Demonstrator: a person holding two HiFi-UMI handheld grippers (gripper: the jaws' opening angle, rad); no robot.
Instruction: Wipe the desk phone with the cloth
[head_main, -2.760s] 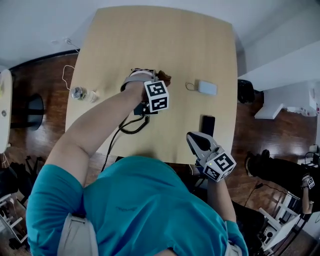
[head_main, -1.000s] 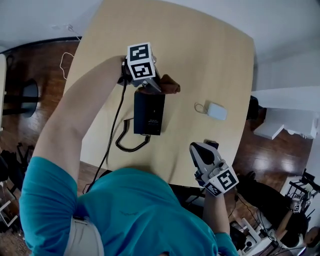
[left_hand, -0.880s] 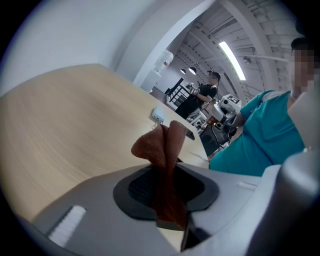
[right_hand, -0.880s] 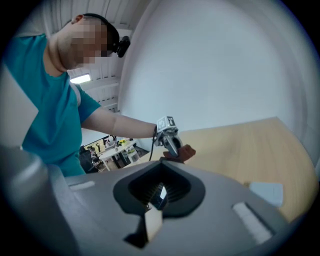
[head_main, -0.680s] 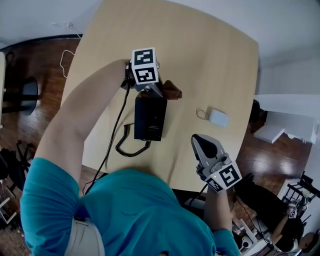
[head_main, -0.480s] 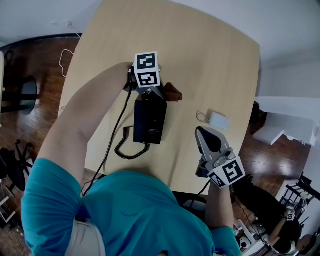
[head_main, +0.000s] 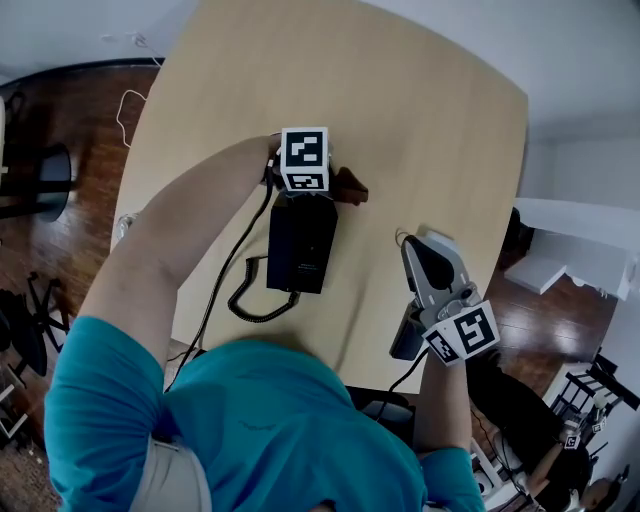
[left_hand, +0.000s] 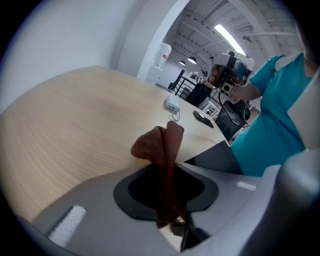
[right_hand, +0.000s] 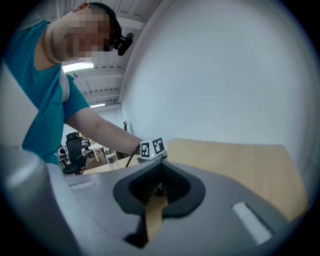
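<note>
The black desk phone (head_main: 300, 245) lies mid-table, its coiled cord (head_main: 250, 297) trailing toward the near edge. My left gripper (head_main: 326, 188) sits at the phone's far end, shut on a brown cloth (head_main: 349, 187) that sticks out to the right. In the left gripper view the cloth (left_hand: 163, 147) stands folded between the jaws of the left gripper (left_hand: 167, 167), with the phone's dark edge (left_hand: 216, 157) at the right. My right gripper (head_main: 420, 250) hovers over the table's right side, jaws together and holding nothing. The right gripper (right_hand: 159, 174) looks toward the left one's marker cube (right_hand: 152, 148).
A small white device with a cord loop (head_main: 443, 240) lies just beyond the right gripper's tip, and a dark smartphone (head_main: 407, 336) shows under that gripper near the table (head_main: 400, 120) edge. Both appear in the left gripper view: device (left_hand: 172, 104), smartphone (left_hand: 204, 119).
The left gripper went from above the phone to its far end, keeping the cloth. The right gripper moved forward from the near edge, over the smartphone, toward the white device.
</note>
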